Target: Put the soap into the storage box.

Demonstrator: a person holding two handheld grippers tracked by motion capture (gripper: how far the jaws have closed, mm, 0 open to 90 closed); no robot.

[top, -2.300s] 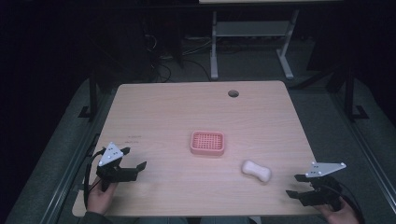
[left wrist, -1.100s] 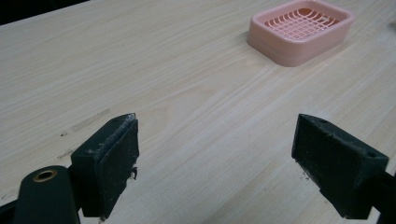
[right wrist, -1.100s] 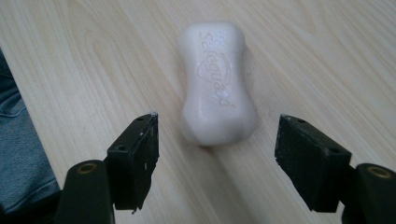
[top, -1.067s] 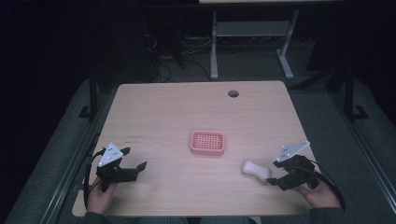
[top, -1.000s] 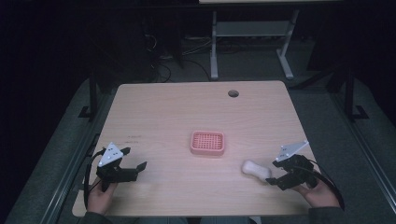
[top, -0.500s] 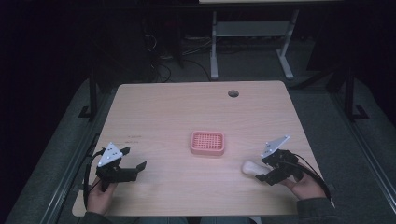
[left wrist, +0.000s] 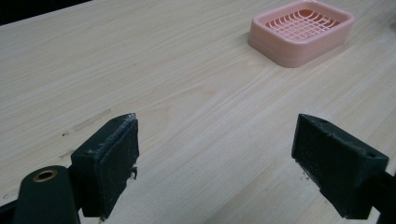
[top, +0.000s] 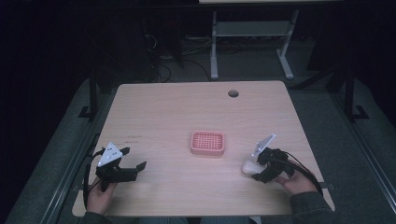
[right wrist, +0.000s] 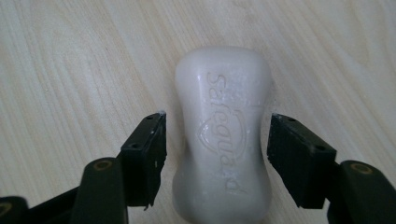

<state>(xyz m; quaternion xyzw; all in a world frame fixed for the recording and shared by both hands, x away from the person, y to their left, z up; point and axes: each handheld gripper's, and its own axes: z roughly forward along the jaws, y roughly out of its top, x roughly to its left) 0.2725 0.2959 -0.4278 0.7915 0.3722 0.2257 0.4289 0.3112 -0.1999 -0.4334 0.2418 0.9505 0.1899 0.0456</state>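
Soap bar (right wrist: 223, 140) sits between my right tongs (right wrist: 217, 151), jaws parted, untouched; I'd squeeze gently mid-waist. Left tongs (left wrist: 229, 163) gaping, idle.

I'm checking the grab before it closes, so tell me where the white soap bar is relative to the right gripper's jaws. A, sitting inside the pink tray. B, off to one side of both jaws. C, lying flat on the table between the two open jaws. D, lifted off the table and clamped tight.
C: in the right gripper view the soap bar lies on the table between the right gripper's open jaws, with a gap visible each side.
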